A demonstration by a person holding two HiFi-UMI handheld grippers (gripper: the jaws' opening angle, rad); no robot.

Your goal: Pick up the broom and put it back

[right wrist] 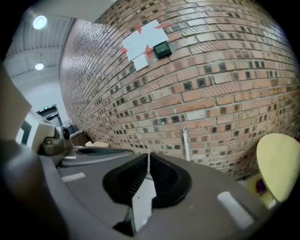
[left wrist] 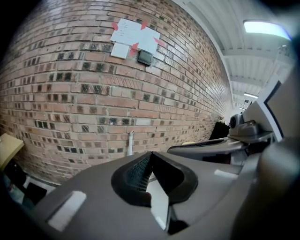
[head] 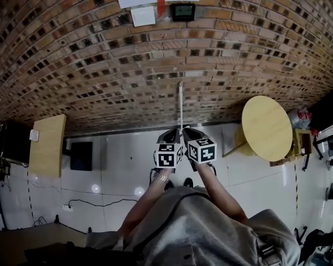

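The broom's white handle stands upright against the brick wall, and its lower part is hidden behind my grippers. It also shows in the left gripper view as a pale stick and in the right gripper view as the same stick, in both beyond the jaws. My left gripper and right gripper are side by side in front of the wall, pointing at it. The left gripper is shut with nothing between its pads. The right gripper is shut and empty too.
A round yellow table stands at the right by the wall, and a wooden cabinet with a black box beside it at the left. A cable lies on the white floor. Papers hang on the wall.
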